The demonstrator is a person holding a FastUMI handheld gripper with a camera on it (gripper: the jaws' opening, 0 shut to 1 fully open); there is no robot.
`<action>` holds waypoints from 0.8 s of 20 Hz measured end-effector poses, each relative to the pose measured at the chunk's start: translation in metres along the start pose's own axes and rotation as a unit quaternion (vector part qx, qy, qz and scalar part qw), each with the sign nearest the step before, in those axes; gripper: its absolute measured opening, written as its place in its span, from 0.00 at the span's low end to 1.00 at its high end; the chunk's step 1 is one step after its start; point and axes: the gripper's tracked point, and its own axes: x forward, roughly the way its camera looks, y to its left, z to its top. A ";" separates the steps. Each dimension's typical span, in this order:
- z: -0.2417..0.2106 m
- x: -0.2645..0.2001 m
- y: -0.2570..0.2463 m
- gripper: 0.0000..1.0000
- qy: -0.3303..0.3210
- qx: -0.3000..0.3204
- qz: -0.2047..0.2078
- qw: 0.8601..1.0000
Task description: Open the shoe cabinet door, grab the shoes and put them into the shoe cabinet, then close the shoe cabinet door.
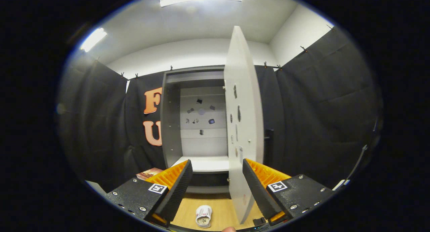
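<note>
The grey shoe cabinet (pixel 173 124) stands ahead against the back wall, its inside bare down to a white shelf (pixel 205 163). Its white door (pixel 242 124) is swung wide open and stands edge-on, reaching toward me with its free edge just inside my right finger. My gripper (pixel 217 186) is open, fingers spread wide with nothing between them. A white shoe (pixel 204 216) lies on the wooden floor (pixel 221 208) below and between the fingers, in front of the cabinet.
Black cloth walls close in on the left and right. A reddish-brown flat object (pixel 149 173) lies on the floor left of the cabinet, behind my left finger. A dark post (pixel 268 144) stands right of the door.
</note>
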 end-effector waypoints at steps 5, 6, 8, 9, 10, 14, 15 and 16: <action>0.002 0.012 0.060 0.93 -0.008 -0.013 0.012 1.000; 0.000 0.013 0.070 0.93 -0.008 -0.014 0.011 1.000; -0.009 0.014 0.086 0.93 -0.009 -0.007 0.008 1.000; -0.020 0.016 0.092 0.93 -0.003 -0.006 0.007 1.000; -0.033 0.017 0.097 0.93 0.009 -0.005 0.004 1.000; -0.059 0.024 0.109 0.93 0.036 -0.016 -0.010 0.999; -0.060 0.027 0.111 0.93 0.036 -0.019 -0.012 0.999; -0.062 0.029 0.114 0.93 0.036 -0.022 -0.014 0.999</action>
